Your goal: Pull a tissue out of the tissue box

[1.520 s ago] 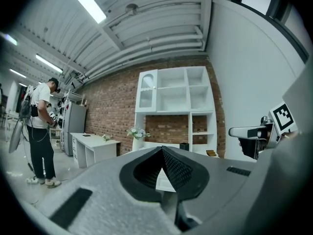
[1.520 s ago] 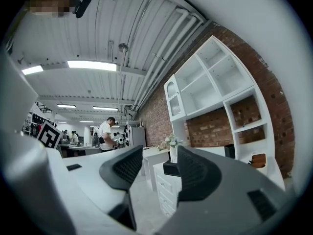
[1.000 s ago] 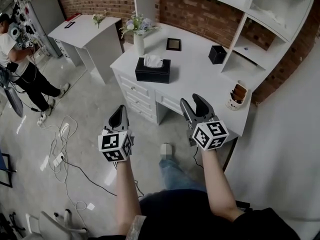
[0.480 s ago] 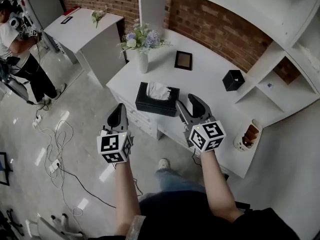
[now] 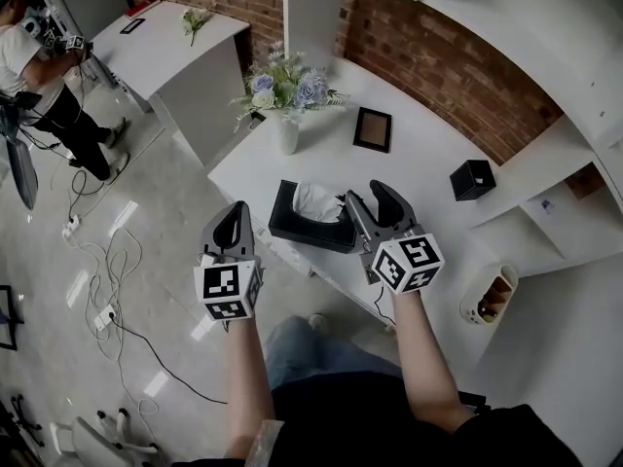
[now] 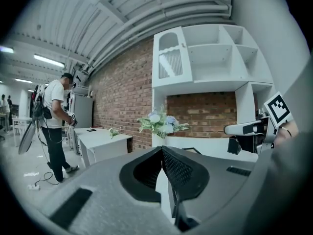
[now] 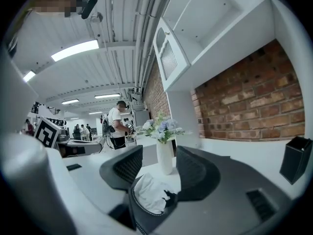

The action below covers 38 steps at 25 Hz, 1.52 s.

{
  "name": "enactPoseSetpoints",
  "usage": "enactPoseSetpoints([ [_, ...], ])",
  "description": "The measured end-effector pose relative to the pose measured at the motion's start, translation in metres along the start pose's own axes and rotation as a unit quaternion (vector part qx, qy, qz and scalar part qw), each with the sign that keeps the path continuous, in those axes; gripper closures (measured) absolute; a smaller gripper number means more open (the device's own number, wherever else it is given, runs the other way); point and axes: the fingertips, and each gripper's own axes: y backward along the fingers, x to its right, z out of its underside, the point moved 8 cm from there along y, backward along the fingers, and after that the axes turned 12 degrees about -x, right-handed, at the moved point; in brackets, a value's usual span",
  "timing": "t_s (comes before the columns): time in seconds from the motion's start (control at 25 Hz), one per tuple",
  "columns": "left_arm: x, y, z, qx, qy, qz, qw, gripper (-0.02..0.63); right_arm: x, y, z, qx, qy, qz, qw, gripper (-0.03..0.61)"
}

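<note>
A black tissue box [image 5: 304, 224] lies on the white desk [image 5: 419, 202] near its front edge, with a white tissue [image 5: 317, 200] standing out of its top. My right gripper [image 5: 368, 195] hovers open just right of the tissue, over the box's right end. In the right gripper view the tissue [image 7: 148, 193] sits low between the spread jaws of that gripper [image 7: 157, 166], untouched. My left gripper [image 5: 234, 214] hangs shut in front of the desk, left of the box, over the floor. Its jaws meet in the left gripper view [image 6: 162, 152] with nothing between them.
A white vase of flowers [image 5: 287, 100], a small picture frame [image 5: 372, 129] and a black cube holder [image 5: 472, 179] stand behind the box. A cup of items [image 5: 490, 298] sits on the desk's right end. White shelves rise at the right. A person [image 5: 39, 61] and floor cables [image 5: 107, 261] are at the left.
Over the last second both grippers came closer to the desk. The right one went from short of the desk edge to beside the tissue. Neither changed its opening.
</note>
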Motion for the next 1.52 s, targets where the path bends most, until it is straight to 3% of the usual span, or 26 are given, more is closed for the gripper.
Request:
enactPoseSetpoints([
  [0.44,-0.002,-0.026,-0.018,-0.010,-0.007,0.030,0.9995,0.604,0.014,-0.012,-0.017,-0.008,0.000,0.013,1.000,0.377],
  [0.64,-0.007,-0.024,-0.014,-0.012,-0.003,0.027,0.9996,0.604,0.019,-0.026,-0.037,-0.048,0.067,-0.010,0.997,0.377],
  [0.8,-0.010,-0.020,-0.010,-0.014,-0.001,0.025,0.9996,0.604,0.017,-0.043,-0.052,-0.115,0.154,-0.056,0.980,0.377],
  [0.88,-0.010,-0.019,-0.008,-0.017,-0.002,0.025,0.9995,0.604,0.015,-0.052,-0.057,-0.152,0.192,-0.084,0.966,0.377],
  [1.0,-0.011,-0.016,-0.004,-0.021,0.000,0.023,0.9995,0.604,0.010,-0.067,-0.057,-0.216,0.251,-0.124,0.935,0.377],
  [1.2,-0.015,-0.012,0.002,-0.030,0.002,0.016,0.9994,0.604,-0.002,-0.093,-0.031,-0.326,0.327,-0.174,0.870,0.378],
  [1.36,-0.018,-0.009,0.007,-0.036,0.005,0.011,0.9993,0.604,-0.005,-0.108,0.004,-0.399,0.366,-0.192,0.819,0.379],
  [1.52,-0.021,-0.007,0.013,-0.042,0.008,0.004,0.9991,0.604,-0.001,-0.117,0.030,-0.445,0.382,-0.189,0.787,0.379],
])
